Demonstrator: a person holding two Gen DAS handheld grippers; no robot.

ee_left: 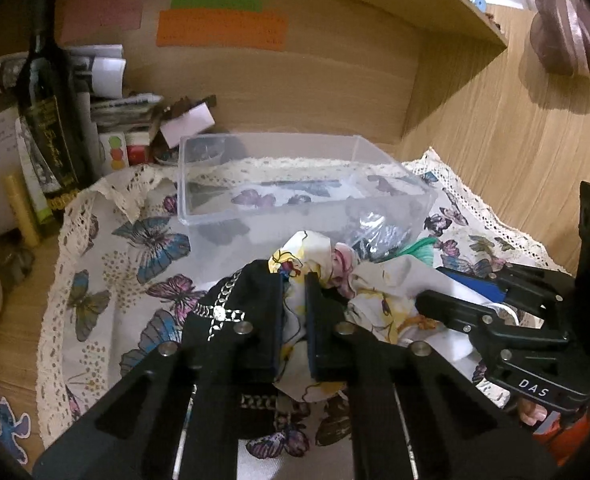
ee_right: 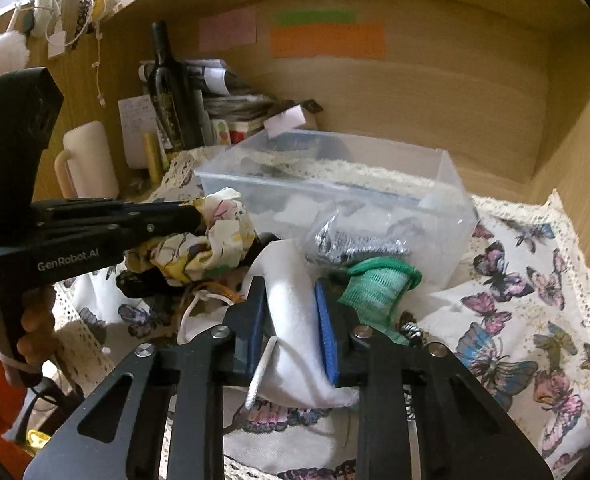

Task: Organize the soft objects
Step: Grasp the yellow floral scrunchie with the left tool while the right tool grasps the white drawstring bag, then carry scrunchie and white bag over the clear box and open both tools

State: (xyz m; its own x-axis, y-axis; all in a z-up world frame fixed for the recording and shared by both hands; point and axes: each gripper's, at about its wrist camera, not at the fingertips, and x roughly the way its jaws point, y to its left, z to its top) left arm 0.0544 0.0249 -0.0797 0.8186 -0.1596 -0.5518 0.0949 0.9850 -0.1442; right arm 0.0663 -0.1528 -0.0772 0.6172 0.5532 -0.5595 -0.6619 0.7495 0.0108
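My left gripper (ee_left: 294,280) is shut on a crumpled floral cloth (ee_left: 375,292), white with yellow and pink flowers, held just in front of the clear plastic box (ee_left: 295,184). The right wrist view shows that gripper (ee_right: 197,216) from the side, gripping the cloth (ee_right: 219,232). My right gripper (ee_right: 291,292) is shut on a white cloth face mask (ee_right: 299,332) with a cord loop. It shows at the right of the left wrist view (ee_left: 427,284). A green mesh pouch (ee_right: 379,284) lies beside it. A black item with a silver chain (ee_left: 223,308) lies under my left fingers.
A butterfly-print lace cloth (ee_right: 527,320) covers the wooden desk. A clear bag with a silvery item (ee_right: 359,240) leans on the box (ee_right: 335,184). A dark bottle (ee_left: 51,120), papers and small boxes stand at the back left. A cream mug (ee_right: 91,160) stands at the left.
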